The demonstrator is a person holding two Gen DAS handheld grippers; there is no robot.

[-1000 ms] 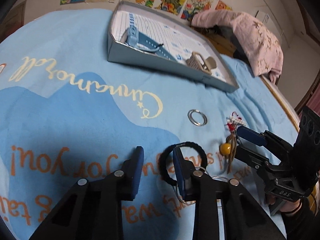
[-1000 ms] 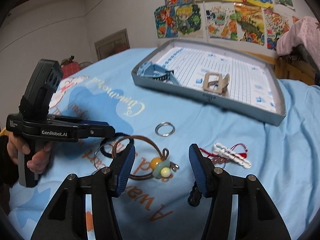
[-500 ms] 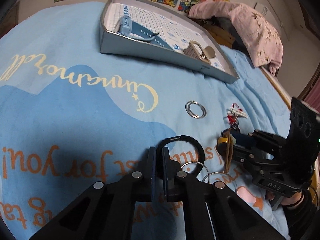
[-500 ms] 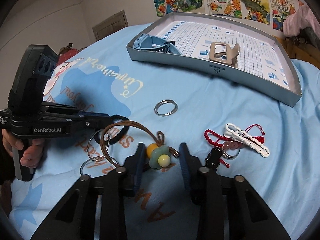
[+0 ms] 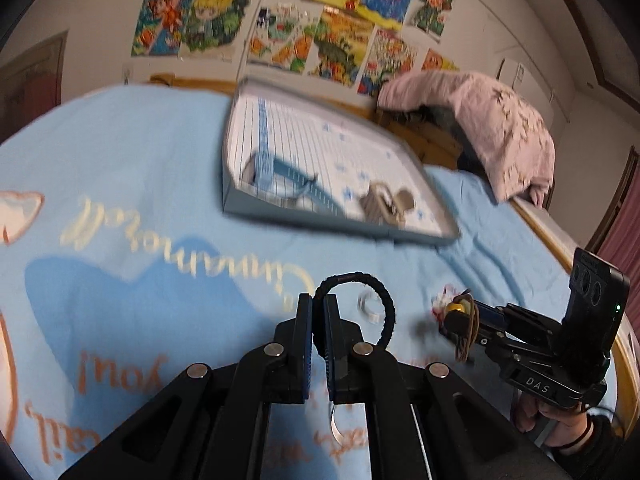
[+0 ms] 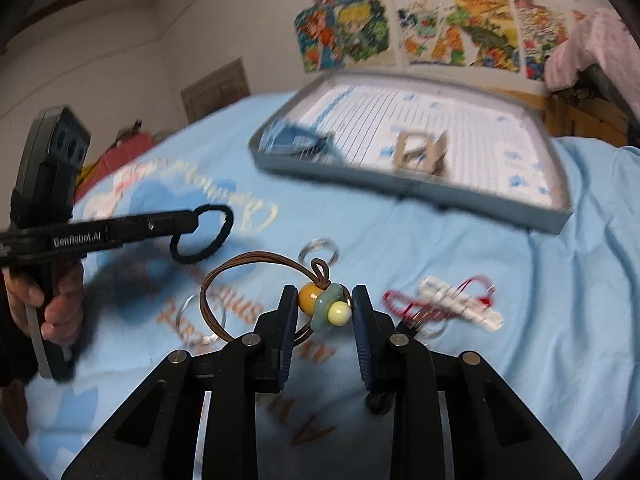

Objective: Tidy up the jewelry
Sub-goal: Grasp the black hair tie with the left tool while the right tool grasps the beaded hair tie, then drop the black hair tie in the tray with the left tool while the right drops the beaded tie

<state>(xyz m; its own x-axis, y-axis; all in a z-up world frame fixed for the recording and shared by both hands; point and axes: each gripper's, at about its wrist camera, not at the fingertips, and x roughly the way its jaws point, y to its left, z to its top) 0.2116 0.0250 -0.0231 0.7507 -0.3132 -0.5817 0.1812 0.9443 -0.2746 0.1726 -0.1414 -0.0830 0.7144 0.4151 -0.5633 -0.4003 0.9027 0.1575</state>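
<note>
Bed (image 6: 560, 300), covered in a pale blue printed blanket: carries the whole lot. Tray (image 6: 420, 192), shallow, grey-walled with a lined white floor, the landmark for this entry: it lies at the far side of the bed and already contains a blue strap (image 6: 296, 140) at its left end and a tan buckle piece (image 6: 420, 150) near its middle, so two pieces look sorted. Left tool (image 5: 314, 322): clenched on a black hair band (image 5: 384, 304), held up off the blanket on the near side of the tray. Right tool (image 6: 325, 312): jaws closing around the bead cluster of a brown cord bracelet (image 6: 256, 264), beads between the pads, whose loop arcs away to the left; near side of the tray. Red cord with white charm (image 6: 456, 300): loose on the blanket, near side of the tray, toward its right end. Silver ring (image 6: 318, 250): loose, just short of the tray's front wall. Further thin metal hoops (image 6: 200, 320): loose, farthest from the tray. Status, as judged: two pieces in hand awaiting deposit, at least three unsorted.
</note>
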